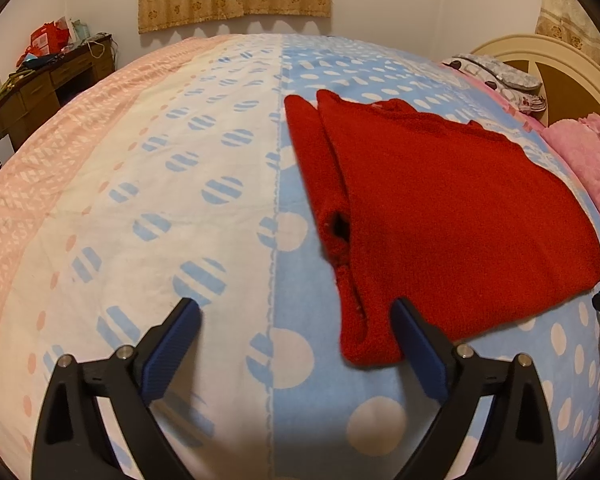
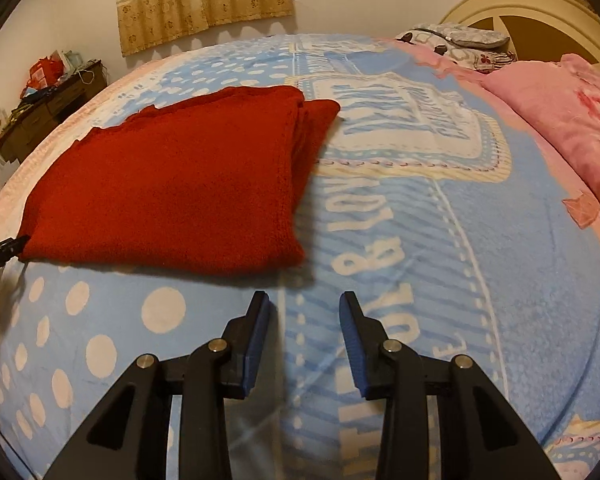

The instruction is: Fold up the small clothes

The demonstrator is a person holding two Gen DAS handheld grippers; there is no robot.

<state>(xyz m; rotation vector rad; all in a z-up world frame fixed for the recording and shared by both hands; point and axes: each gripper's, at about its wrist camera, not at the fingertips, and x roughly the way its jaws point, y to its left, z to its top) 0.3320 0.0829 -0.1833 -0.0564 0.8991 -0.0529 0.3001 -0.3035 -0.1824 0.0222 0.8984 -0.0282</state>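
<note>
A red knitted sweater (image 1: pixel 452 216) lies flat on the bed, its sleeves folded along its sides. In the left wrist view its near left sleeve end (image 1: pixel 366 340) lies between my fingers, close to the right one. My left gripper (image 1: pixel 296 312) is open wide and holds nothing. In the right wrist view the sweater (image 2: pixel 172 184) lies ahead to the left. My right gripper (image 2: pixel 304 304) is open and empty, just short of the sweater's near right corner (image 2: pixel 292 256).
The bed has a blue, white and pink dotted blanket (image 1: pixel 204 200) with lettering (image 2: pixel 388 256). Pink pillows (image 2: pixel 568 120) and a cream headboard (image 2: pixel 540 12) are at the right. A cluttered wooden desk (image 1: pixel 40 88) stands far left by the wall.
</note>
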